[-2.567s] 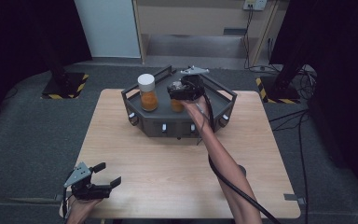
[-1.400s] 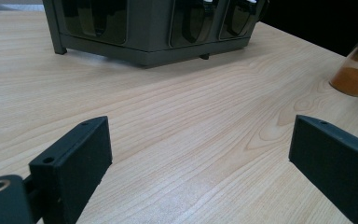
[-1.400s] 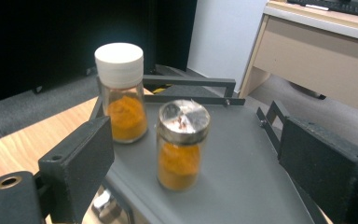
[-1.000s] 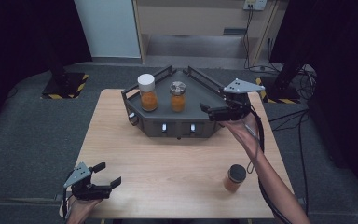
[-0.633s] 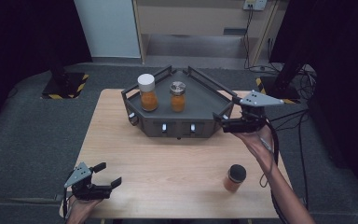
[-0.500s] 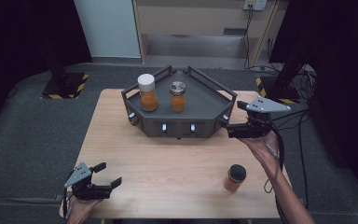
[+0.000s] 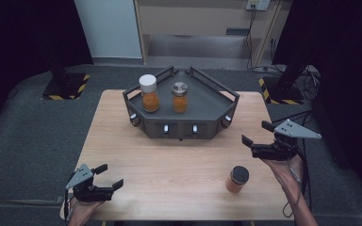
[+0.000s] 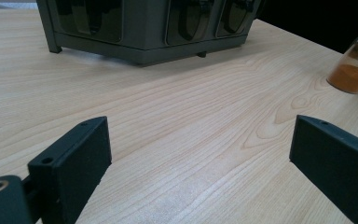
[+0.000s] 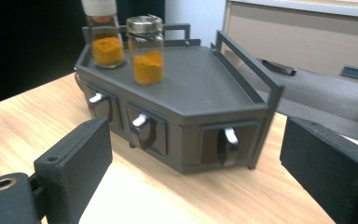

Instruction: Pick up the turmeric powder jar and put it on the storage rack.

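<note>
Right tongs [image 7: 259,133] were wide open with nothing between them, hanging over the right edge of the pale wooden counter [image 7: 169,160], just past the right corner of the dark grey wedge-shaped metal rack with little drawers [image 7: 202,106]. A couple of seconds back I had them up over the rack by the silver-lidded glass jar of orange powder [image 7: 179,97]; that jar stood alone on the rack top now, next to the white-capped jar of orange spice [image 7: 149,92]. Since then the right hand had swung out and come down toward the near right side. So I'd say that placing was done and the next target was the black-lidded jar of orange powder [image 7: 237,179], which sat upright on the counter, near and a bit left of the right tongs, not touched. From the right gripper view the jaws were pointed at the rack's drawers, so I'd need to turn in toward that jar. Left tongs [image 7: 107,176] sat released and idle at the near left corner, same spot as before.
</note>
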{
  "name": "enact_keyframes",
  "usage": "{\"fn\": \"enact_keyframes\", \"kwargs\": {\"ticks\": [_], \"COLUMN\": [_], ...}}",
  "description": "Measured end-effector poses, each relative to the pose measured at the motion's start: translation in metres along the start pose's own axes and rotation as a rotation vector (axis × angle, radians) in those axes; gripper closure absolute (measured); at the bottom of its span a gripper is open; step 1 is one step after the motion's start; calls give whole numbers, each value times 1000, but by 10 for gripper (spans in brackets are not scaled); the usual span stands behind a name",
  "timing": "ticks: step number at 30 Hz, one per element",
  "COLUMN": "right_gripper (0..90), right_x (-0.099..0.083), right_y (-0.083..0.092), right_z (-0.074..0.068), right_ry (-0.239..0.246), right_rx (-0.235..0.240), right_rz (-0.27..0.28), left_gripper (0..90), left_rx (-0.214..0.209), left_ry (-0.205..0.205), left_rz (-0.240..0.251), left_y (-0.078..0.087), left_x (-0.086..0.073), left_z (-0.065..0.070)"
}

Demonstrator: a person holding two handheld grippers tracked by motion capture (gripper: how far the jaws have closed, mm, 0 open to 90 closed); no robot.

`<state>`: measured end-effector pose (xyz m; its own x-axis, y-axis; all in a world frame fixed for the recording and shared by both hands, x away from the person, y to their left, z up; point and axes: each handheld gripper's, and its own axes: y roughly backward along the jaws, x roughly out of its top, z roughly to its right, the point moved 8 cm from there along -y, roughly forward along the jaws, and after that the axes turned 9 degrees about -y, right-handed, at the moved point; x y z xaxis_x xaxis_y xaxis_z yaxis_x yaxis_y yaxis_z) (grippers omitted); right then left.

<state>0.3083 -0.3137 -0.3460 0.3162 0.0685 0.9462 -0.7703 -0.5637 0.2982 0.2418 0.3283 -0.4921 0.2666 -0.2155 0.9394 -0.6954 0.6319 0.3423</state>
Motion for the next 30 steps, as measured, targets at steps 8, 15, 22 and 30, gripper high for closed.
{"fn": "enact_keyframes", "kwargs": {"ticks": [8, 15, 22, 30], "right_gripper": [88, 83, 82, 83], "right_x": [-31, -61, -86, -105], "right_y": [21, 33, 40, 49], "right_z": [7, 12, 15, 12], "right_ry": [-38, -92, -124, -117], "right_rx": [-66, -104, -146, -202], "right_rz": [10, 31, 23, 12], "left_gripper": [43, 43, 42, 41], "left_rx": [0, 2, 3, 6], "left_ry": [1, 5, 6, 5], "left_rz": [0, -1, -2, 0], "left_y": [0, 1, 1, 1], "left_x": [0, 0, 0, 0], "left_z": [0, 0, 0, 0]}}
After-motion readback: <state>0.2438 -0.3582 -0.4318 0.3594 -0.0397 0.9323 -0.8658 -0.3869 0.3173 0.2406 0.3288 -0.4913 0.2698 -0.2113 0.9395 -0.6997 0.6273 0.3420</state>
